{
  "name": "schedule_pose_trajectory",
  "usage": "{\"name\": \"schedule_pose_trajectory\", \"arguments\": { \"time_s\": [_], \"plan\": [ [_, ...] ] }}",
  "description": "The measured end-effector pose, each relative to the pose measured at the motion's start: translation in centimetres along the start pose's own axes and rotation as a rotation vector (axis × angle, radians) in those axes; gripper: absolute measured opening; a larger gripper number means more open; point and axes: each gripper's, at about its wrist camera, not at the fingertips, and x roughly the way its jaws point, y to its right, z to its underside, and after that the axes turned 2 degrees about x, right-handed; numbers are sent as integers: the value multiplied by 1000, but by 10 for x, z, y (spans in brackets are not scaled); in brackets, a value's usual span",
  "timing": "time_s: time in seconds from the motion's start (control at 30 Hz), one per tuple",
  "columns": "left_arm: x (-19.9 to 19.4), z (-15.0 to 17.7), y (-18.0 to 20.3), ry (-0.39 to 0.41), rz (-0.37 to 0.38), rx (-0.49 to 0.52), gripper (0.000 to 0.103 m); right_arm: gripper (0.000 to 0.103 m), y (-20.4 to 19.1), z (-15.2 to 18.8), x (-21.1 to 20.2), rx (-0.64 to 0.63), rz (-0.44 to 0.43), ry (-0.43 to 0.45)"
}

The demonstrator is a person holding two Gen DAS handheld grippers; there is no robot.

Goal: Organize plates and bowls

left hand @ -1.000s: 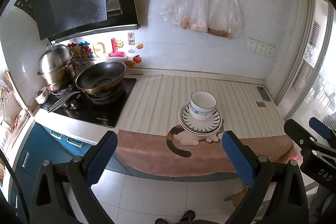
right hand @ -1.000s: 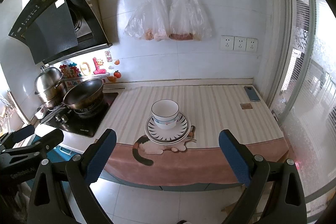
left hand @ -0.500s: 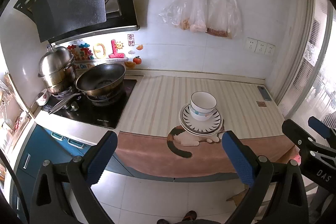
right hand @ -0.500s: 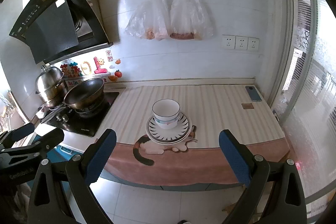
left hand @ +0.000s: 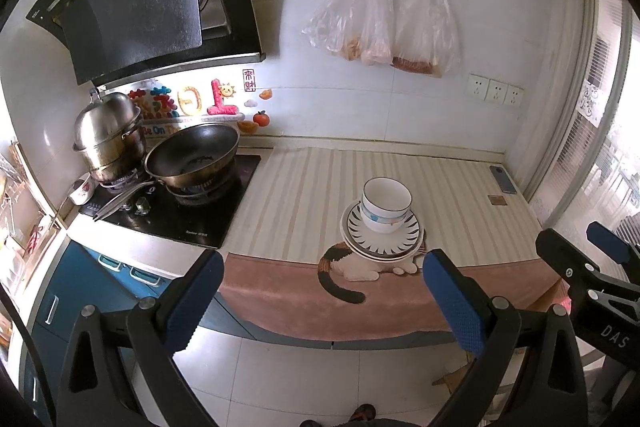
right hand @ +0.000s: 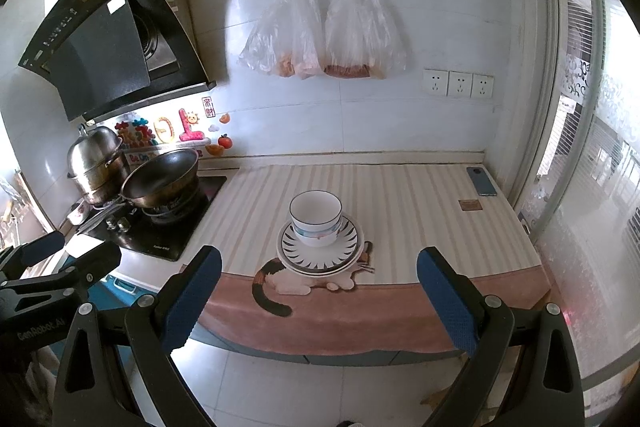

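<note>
Left wrist view: left tool (left hand: 320, 297) open, empty, held off the desk (left hand: 304, 187) over the floor. One bowl (left hand: 386, 203) sits on the plates (left hand: 382, 239), right of centre; two rims visible, maybe more. Stack looks finished; judged end or pre-approach.

Right wrist view: right tool (right hand: 318, 297) open, empty. Same stack at centre: bowl (right hand: 316, 217) on plates (right hand: 320, 253).
</note>
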Motion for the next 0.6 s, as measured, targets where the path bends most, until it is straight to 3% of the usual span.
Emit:
{"name": "schedule_pose_trajectory", "arguments": {
  "time_s": [0.6],
  "plan": [
    [1, -1, 5, -7, -2, 9, 102, 100, 0, 0, -2, 0, 2, -1]
  ]
}}
